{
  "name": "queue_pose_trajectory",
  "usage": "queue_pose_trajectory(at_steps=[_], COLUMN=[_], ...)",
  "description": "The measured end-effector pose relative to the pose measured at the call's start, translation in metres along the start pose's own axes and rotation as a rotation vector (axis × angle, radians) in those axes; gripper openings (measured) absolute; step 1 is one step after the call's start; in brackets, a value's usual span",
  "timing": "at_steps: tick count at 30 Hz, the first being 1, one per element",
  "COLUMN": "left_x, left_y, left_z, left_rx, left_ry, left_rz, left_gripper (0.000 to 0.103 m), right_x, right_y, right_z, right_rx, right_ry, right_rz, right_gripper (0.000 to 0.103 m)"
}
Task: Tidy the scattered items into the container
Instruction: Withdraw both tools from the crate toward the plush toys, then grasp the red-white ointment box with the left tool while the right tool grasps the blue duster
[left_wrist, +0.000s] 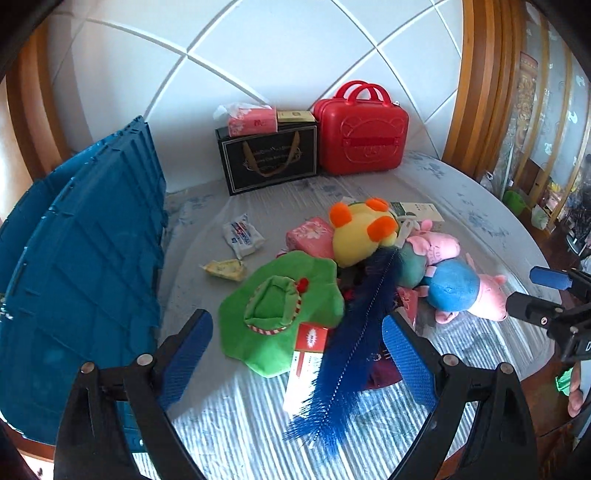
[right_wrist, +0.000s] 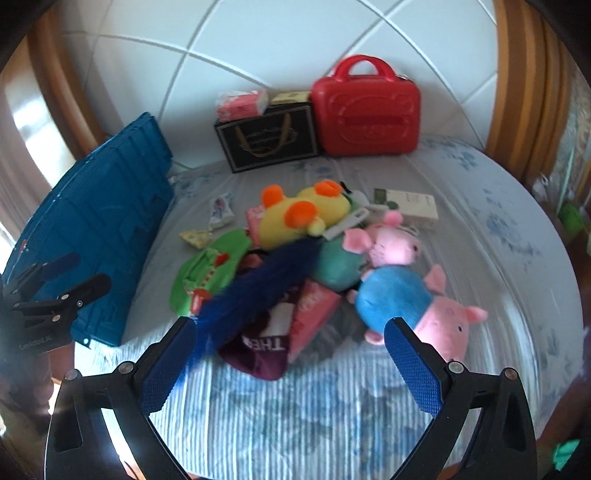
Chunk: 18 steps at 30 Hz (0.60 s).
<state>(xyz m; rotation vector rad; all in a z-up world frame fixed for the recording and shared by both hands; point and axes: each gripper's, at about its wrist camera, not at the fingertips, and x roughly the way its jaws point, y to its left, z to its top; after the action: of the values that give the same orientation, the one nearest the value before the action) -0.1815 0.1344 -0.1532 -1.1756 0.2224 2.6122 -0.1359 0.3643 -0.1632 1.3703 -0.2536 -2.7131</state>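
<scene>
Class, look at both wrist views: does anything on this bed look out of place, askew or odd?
Yes. The blue crate stands tipped on its side at the left, not upright to receive things. Toys and packets lie heaped mid-bed, with a blue feather slanting across the pile and a green hat upturned.

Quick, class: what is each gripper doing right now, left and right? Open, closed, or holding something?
Left gripper: open, holding nothing, above the blue feather.
Right gripper: open, holding nothing, above the toy pile.

Left gripper (left_wrist: 297, 350), right gripper (right_wrist: 290, 354): black frames, silver screws, blue knurled pads (left_wrist: 408, 363). White lettering on body, partly legible.
</scene>
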Motion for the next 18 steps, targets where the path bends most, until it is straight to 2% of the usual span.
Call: queue_pose_trajectory(at_steps=[6, 9, 12, 18], left_x=[0.03, 0.043, 0.06, 0.101], left_y=[-0.009, 0.003, 0.022, 0.039], left_z=[-0.013, -0.022, -0.034, -0.062], left_rx=[-0.045, -0.069, -0.092, -0.091], left_ry=[0.025, 0.039, 0.075, 0.171], left_rz=[0.041, 0.114, 0.162, 0.143], left_gripper=[0.095, 0.095, 0.095, 0.095], right_x=[0.016, 0.031, 0.049, 0.084], right_y=[-0.06, -0.073, -0.072, -0.06], right_z=[-0.012, -0.017, -0.024, -0.041], right_rx=[0.083, 0.102, 0.102, 0.149], right_ry=[0.047, 0.078, 0.119, 0.176], right_rz=[-0.065, -0.05, -0.022, 0.021], right_gripper=[0.103, 0.103, 0.103, 0.103])
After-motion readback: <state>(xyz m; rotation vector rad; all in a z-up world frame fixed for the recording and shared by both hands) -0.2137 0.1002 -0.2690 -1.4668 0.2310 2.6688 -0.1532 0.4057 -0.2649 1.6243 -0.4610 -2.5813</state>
